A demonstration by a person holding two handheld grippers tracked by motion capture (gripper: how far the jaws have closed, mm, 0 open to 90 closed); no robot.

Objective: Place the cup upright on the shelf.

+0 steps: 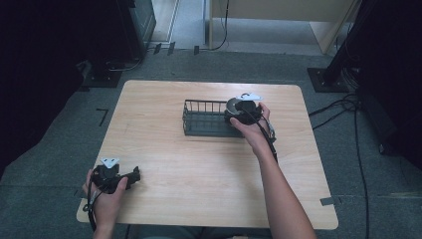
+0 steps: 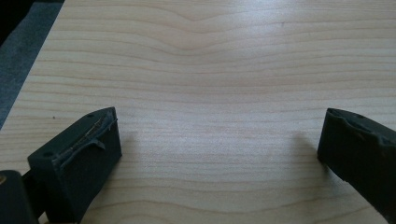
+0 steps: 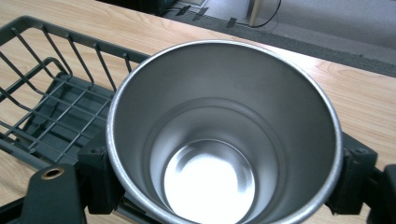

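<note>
Wooden table (image 1: 164, 164): wire basket (image 1: 199, 122); empty steel cup (image 3: 224, 140) inside, upright.

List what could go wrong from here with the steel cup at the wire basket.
1. The steel cup sits upright between the right tongs, over the right end of the wire basket. Whether its base rests flat I cannot tell; released on the rim, it might tip.
2. The jaws flank the cup closely, so pulling away sideways could drag or topple it.
3. The basket looks light; a nudge from the tongs may slide it across the table.
</note>
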